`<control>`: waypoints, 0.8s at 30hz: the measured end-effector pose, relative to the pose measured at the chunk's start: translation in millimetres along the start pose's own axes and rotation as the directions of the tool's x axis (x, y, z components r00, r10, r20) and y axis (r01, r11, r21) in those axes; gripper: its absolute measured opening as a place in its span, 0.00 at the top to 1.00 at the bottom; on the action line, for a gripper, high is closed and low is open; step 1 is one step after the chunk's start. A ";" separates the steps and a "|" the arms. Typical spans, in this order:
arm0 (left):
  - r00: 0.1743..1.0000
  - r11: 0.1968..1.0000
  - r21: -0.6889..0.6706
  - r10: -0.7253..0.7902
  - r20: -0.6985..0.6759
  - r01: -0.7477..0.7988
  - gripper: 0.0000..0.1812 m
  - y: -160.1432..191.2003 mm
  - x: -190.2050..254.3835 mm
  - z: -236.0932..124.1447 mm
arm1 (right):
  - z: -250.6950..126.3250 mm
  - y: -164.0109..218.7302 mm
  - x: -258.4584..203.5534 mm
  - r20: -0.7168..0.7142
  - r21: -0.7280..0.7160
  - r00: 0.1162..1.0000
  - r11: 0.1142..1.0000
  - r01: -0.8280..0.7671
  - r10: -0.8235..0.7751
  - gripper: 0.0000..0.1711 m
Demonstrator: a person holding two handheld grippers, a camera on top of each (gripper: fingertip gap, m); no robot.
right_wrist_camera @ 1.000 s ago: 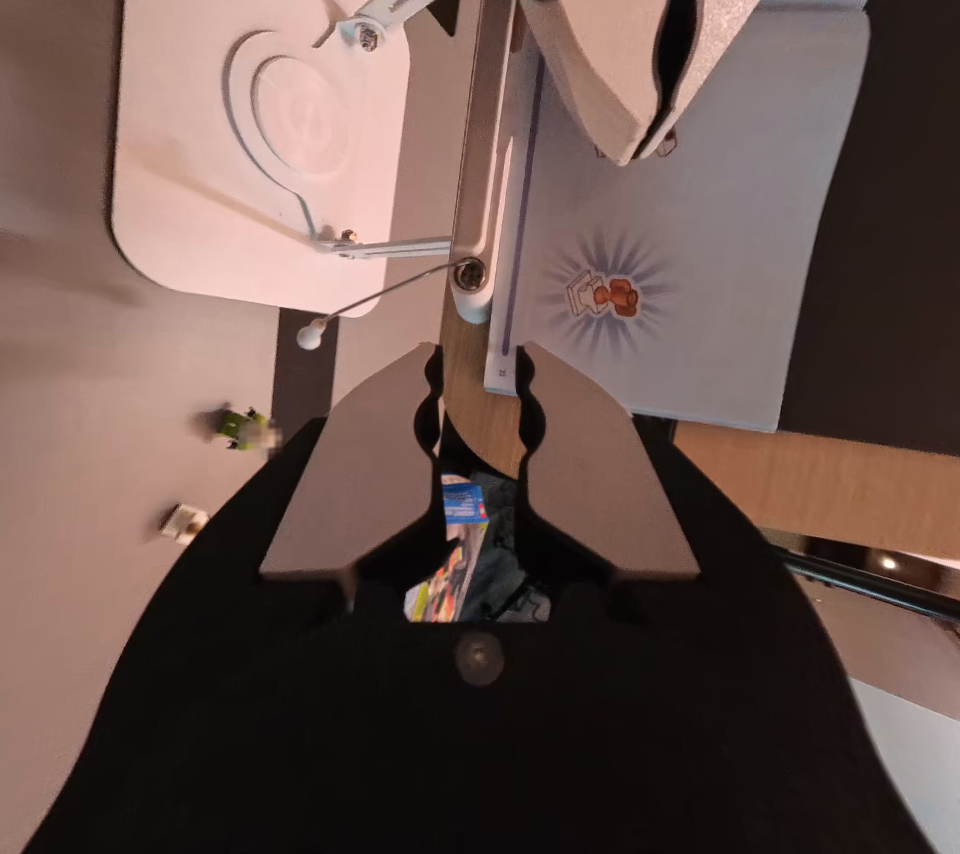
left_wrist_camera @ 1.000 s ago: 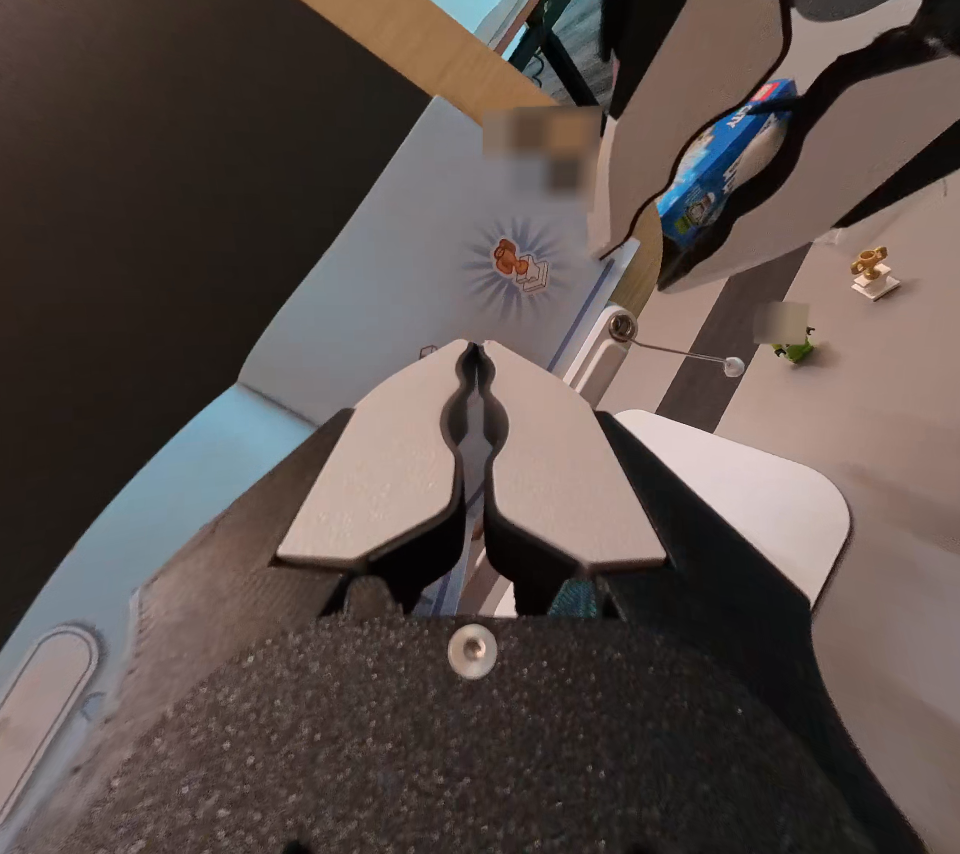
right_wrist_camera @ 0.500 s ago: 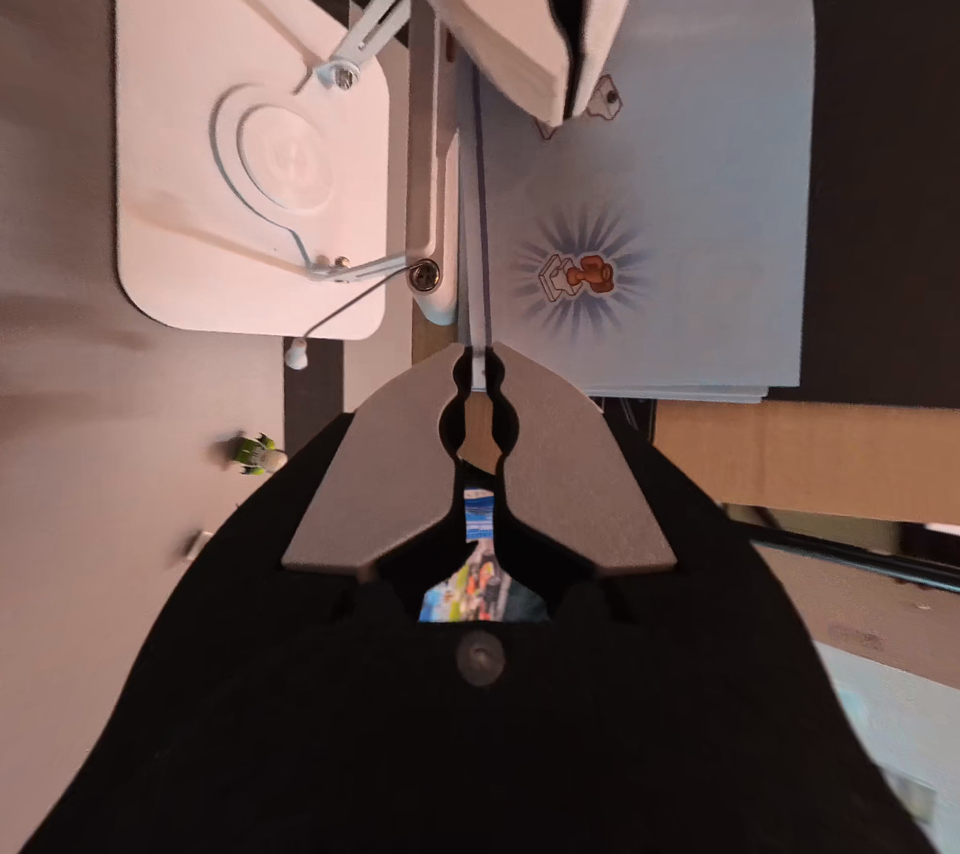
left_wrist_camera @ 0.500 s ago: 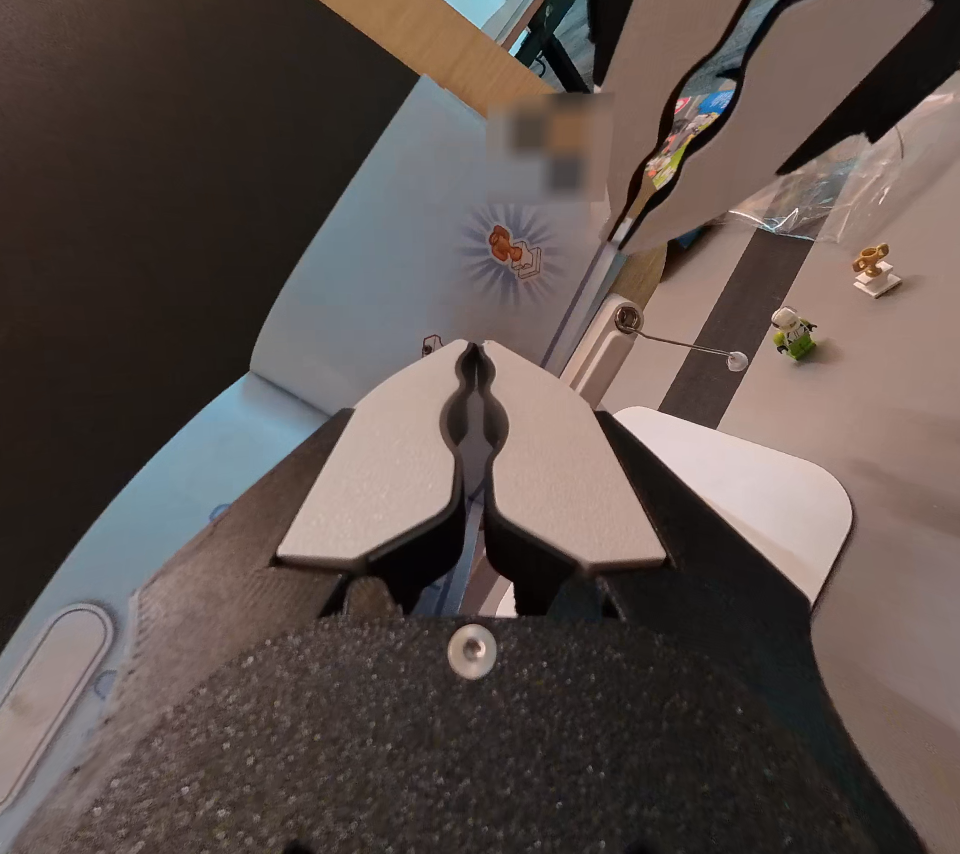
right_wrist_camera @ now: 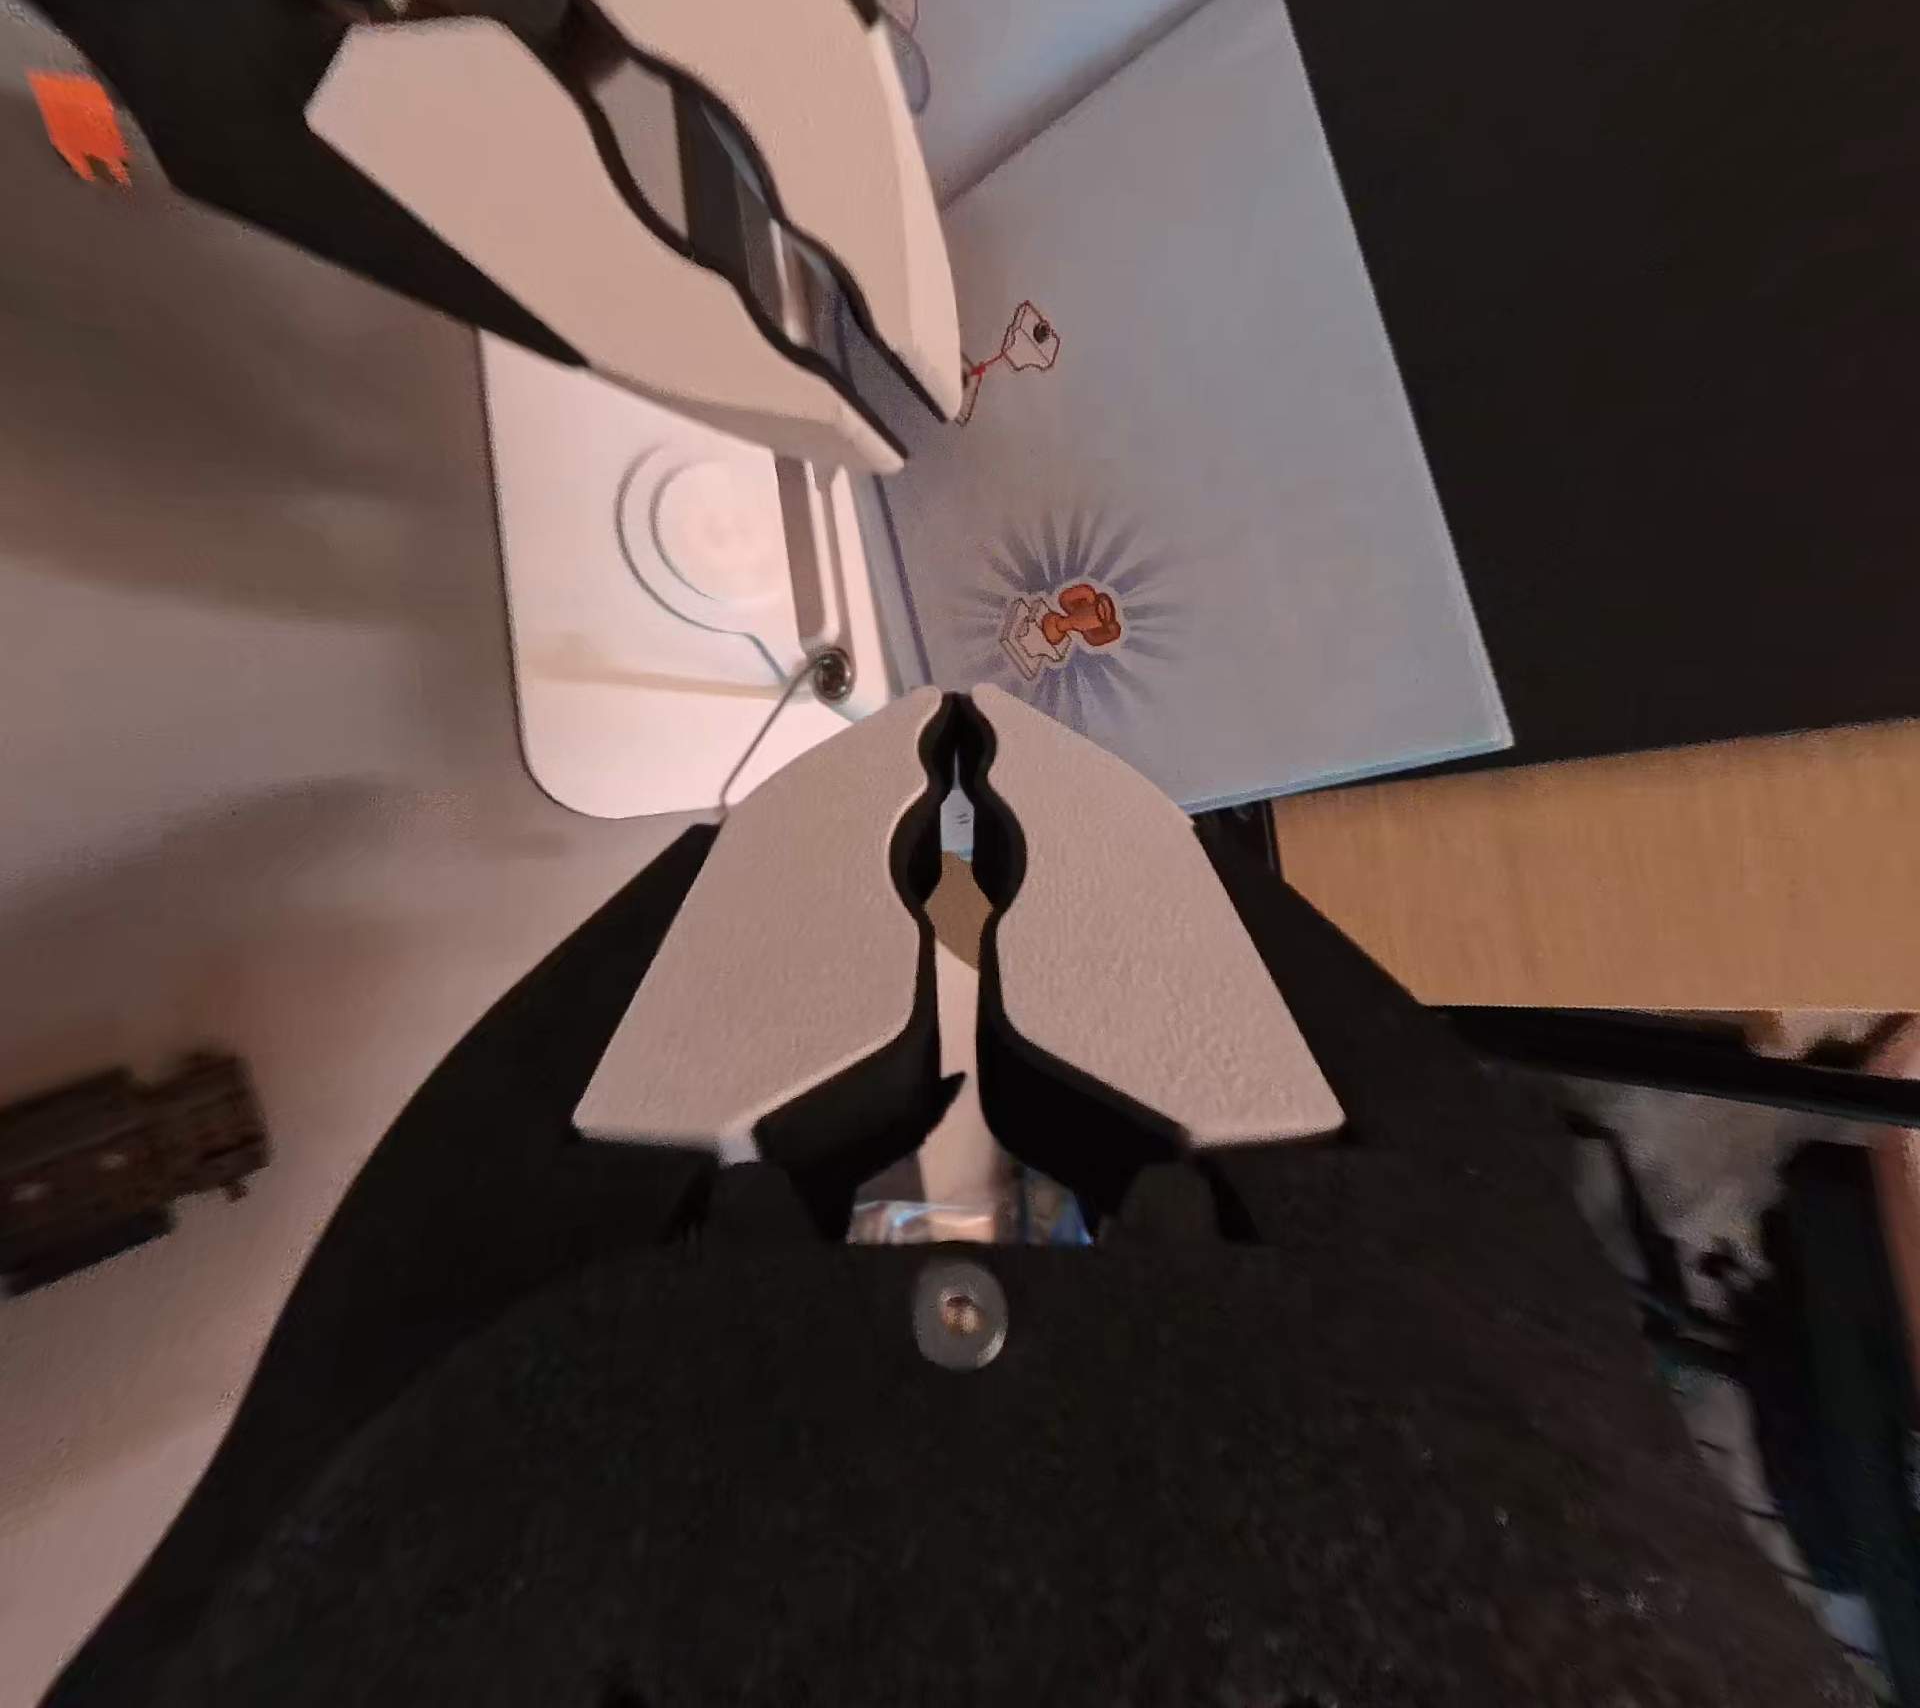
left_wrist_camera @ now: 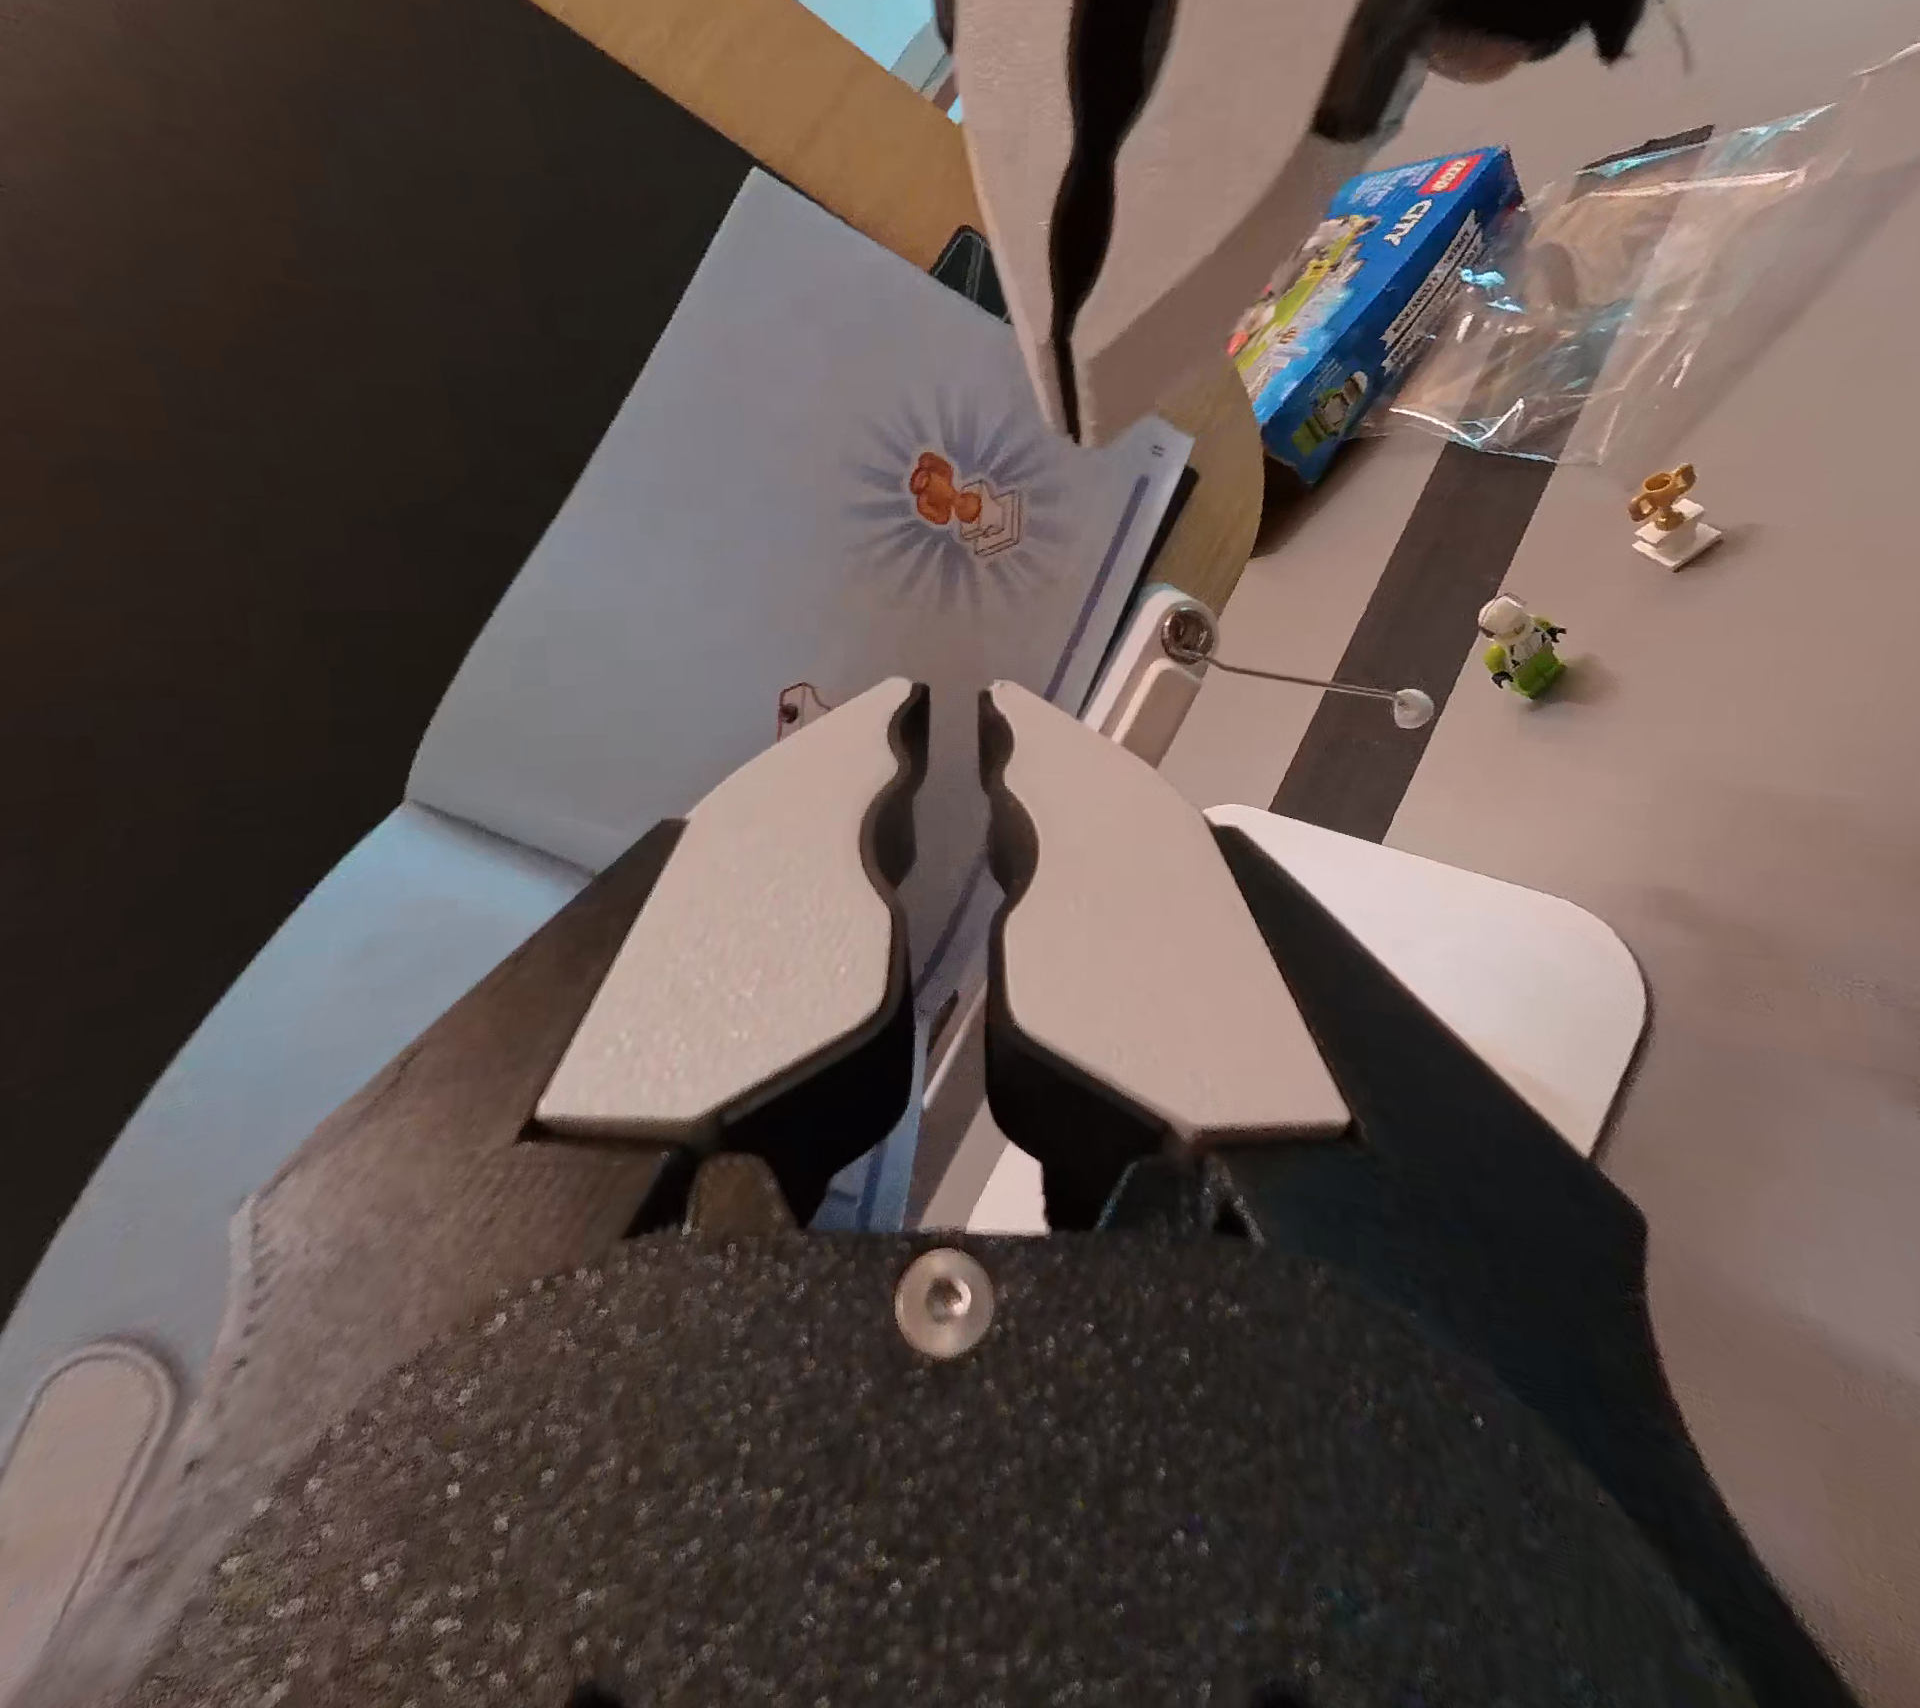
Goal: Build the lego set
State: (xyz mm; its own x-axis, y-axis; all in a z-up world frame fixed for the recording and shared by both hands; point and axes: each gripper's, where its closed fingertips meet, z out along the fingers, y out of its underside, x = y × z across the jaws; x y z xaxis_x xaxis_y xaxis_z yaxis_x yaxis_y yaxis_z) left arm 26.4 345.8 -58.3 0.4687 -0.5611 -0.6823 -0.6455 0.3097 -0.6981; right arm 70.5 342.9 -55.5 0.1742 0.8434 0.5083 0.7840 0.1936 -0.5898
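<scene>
Left wrist view: left gripper (left_wrist_camera: 951,708) jaws slightly parted, empty, over the instruction booklet (left_wrist_camera: 790,515) at centre. Grey table (left_wrist_camera: 1714,775); minifigure (left_wrist_camera: 1519,648), trophy (left_wrist_camera: 1668,515), Lego box (left_wrist_camera: 1371,308) at right.

Right wrist view: right gripper (right_wrist_camera: 954,708) tips touching at the booklet's lower corner, apparently pinching it; white stand base (right_wrist_camera: 623,619) at left.

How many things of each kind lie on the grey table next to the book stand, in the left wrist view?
Minifigure: 1
Trophy: 1
Blue box: 1
Clear bag: 1
Total: 4
</scene>
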 end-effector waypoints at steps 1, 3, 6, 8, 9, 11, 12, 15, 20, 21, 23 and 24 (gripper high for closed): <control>1.000 1.000 -0.002 0.000 -0.004 0.000 0.95 -0.6 1.2 0.7 | -1.1 -0.2 1.6 0.005 -0.007 1.000 1.000 -0.018 0.018 1.00; 1.000 1.000 -0.005 0.006 -0.002 -0.006 0.95 -1.6 1.8 1.7 | -3.7 0.2 5.6 -0.003 -0.011 1.000 1.000 -0.024 0.024 1.00; 1.000 1.000 -0.009 0.014 0.000 -0.014 0.95 -1.5 1.4 2.5 | -4.4 11.0 7.8 -0.062 -0.064 0.994 0.994 0.085 -0.089 1.00; 1.000 1.000 -0.014 0.014 0.004 -0.013 0.95 0.0 -1.1 2.6 | -1.1 19.2 3.1 -0.112 -0.102 0.967 0.970 0.219 -0.230 0.95; 1.000 1.000 -0.014 0.011 0.009 -0.011 0.95 0.6 -3.0 2.5 | 1.6 23.1 -1.0 -0.126 -0.121 0.951 0.956 0.268 -0.283 0.89; 1.000 1.000 -0.013 0.004 0.012 -0.004 0.95 1.6 -5.8 2.7 | 6.3 26.7 -5.3 -0.173 -0.142 0.912 0.926 0.350 -0.371 0.86; 1.000 1.000 -0.017 0.003 0.014 -0.003 0.95 2.6 -7.0 3.1 | 7.8 27.4 -6.0 -0.195 -0.149 0.891 0.911 0.385 -0.409 0.86; 1.000 1.000 -0.022 0.012 0.018 -0.012 0.95 4.3 -8.7 3.3 | 11.1 29.6 -4.4 -0.230 -0.169 0.861 0.890 0.424 -0.454 0.87; 1.000 1.000 -0.021 0.009 0.025 -0.009 0.95 5.9 -11.5 1.6 | 10.8 28.6 1.0 -0.251 -0.184 0.843 0.878 0.441 -0.476 0.96; 1.000 1.000 -0.020 0.008 0.026 -0.007 0.95 6.1 -11.9 1.2 | 10.8 28.5 0.7 -0.250 -0.187 0.840 0.875 0.446 -0.481 0.98; 1.000 1.000 -0.019 0.006 0.028 -0.005 0.95 6.5 -12.7 0.0 | 11.0 28.9 -0.1 -0.247 -0.194 0.836 0.870 0.453 -0.490 1.00; 1.000 1.000 -0.018 0.004 0.029 -0.004 0.95 6.8 -12.9 -0.6 | 11.2 29.1 -0.4 -0.245 -0.197 0.836 0.870 0.453 -0.491 1.00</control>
State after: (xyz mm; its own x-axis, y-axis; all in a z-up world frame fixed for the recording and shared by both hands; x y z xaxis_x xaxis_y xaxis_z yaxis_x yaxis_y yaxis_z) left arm 15.6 354.7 -54.1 0.4833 -0.5373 -0.6911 -0.6579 0.2979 -0.6917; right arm 86.6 353.8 -79.9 -0.0929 0.4873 0.8683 0.8778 0.4516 -0.1596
